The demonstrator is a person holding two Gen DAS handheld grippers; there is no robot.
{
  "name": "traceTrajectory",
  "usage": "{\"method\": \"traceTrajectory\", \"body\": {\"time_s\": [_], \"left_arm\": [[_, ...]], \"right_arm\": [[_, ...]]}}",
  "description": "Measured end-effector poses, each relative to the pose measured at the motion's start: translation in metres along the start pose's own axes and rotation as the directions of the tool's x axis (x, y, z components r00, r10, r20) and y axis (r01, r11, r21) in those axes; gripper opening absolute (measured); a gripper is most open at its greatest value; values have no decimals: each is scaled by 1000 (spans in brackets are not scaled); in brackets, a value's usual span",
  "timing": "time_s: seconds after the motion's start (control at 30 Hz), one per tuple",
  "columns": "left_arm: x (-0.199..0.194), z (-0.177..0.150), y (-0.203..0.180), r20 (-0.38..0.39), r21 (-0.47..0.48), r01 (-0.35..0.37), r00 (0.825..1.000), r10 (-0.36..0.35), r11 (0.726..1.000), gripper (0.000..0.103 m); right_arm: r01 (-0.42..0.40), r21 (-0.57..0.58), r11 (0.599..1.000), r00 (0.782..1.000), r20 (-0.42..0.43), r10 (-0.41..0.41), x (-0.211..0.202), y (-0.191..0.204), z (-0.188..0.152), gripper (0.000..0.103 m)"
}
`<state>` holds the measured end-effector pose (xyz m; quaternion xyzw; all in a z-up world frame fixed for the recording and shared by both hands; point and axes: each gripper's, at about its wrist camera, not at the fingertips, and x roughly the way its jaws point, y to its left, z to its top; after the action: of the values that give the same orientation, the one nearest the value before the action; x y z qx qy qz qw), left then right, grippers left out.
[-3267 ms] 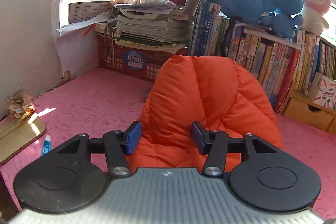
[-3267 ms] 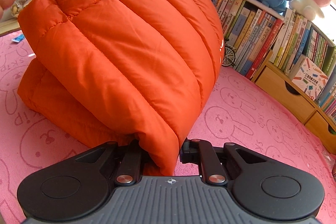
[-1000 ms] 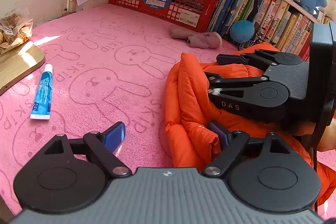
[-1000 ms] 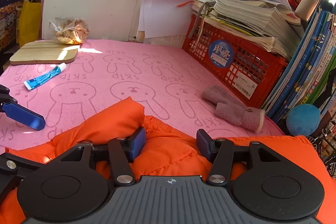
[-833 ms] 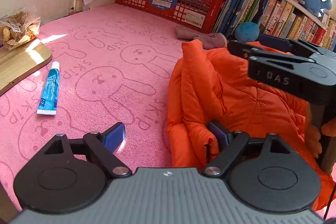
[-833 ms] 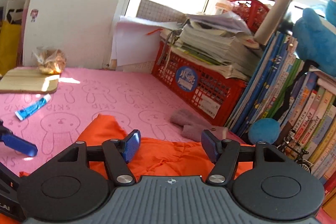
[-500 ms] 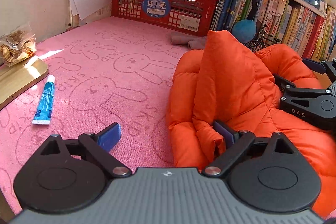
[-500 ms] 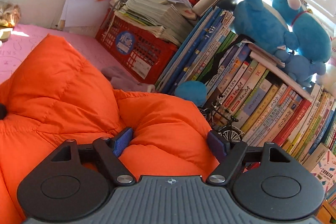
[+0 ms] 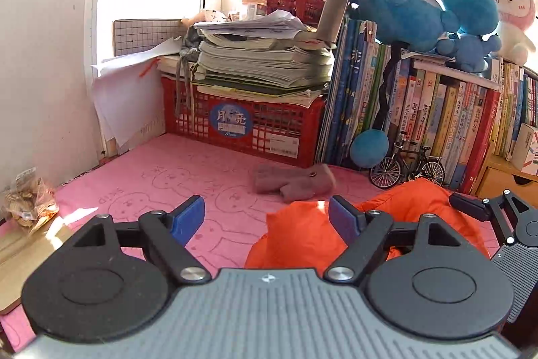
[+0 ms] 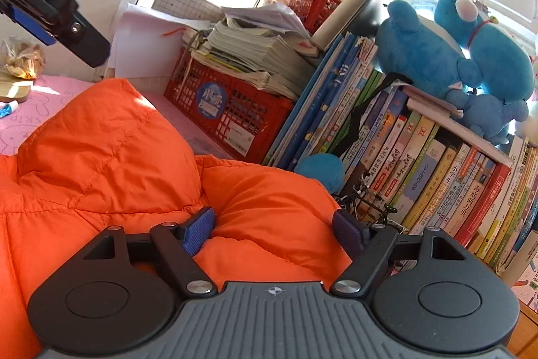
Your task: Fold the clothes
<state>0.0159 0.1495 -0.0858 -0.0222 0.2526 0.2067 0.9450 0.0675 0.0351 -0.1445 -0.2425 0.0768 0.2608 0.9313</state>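
An orange puffer jacket (image 10: pixel 111 153) lies bunched on the pink mat (image 9: pixel 188 174). In the left wrist view its edge (image 9: pixel 302 234) pokes up low and right of centre. My left gripper (image 9: pixel 267 217) is open and raised, with nothing between its blue pads. My right gripper (image 10: pixel 274 229) is open low over the jacket, a puffy fold bulging between its fingers without being pinched. The left gripper's body (image 10: pixel 43 2) shows at the upper left of the right wrist view, and the right gripper (image 9: pixel 487 211) sits at the right edge of the left wrist view.
A red crate (image 9: pixel 242 130) stacked with papers stands against the window wall. A bookshelf (image 9: pixel 454 123) with blue plush toys (image 9: pixel 420 5) runs along the right. A grey-pink glove (image 9: pixel 296 182), a blue ball (image 9: pixel 368 148) and a toy bicycle (image 9: pixel 407 169) lie on the mat. A wooden board (image 9: pixel 20 254) and a snack bag (image 9: pixel 28 202) sit at left.
My left gripper has let go of the jacket fold, risen and tilted up toward the window. My right gripper stays open over the jacket and has shifted slightly.
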Motion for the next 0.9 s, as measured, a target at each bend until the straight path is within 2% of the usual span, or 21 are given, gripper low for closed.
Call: {"method": "traceTrajectory", "body": {"time_s": [0.07,0.13,0.2,0.3,0.37,0.53,0.7,0.9], "left_arm": [[14,4,-15,10,57,-11,1000,10,998,79],[30,-9,-26,-43,120,-50,998,55,991,78],[39,-23,-30,-53,152,-66,996,74,986,78],[42,-34,-36,-41,205,-100,993,110,974,78],[45,-39,-35,-37,204,-102,993,112,974,78],[47,-47,-40,-17,228,-108,993,115,968,79],[48,-51,-41,-2,240,-109,994,112,965,79],[48,-52,-40,-3,232,-93,995,97,968,80]], "right_arm": [[30,7,1000,999,29,-30,-7,-2,5,80],[113,-1,994,992,61,-112,-13,-5,8,90],[169,-28,985,982,86,-166,-16,-6,8,91],[174,-127,977,981,113,-160,-12,7,7,90],[170,-198,965,982,114,-150,-6,16,3,87],[139,-231,963,990,17,-138,5,8,-16,87],[141,-218,966,989,-18,-149,5,1,-30,87],[201,-224,954,975,-48,-217,0,-14,-43,87]]}}
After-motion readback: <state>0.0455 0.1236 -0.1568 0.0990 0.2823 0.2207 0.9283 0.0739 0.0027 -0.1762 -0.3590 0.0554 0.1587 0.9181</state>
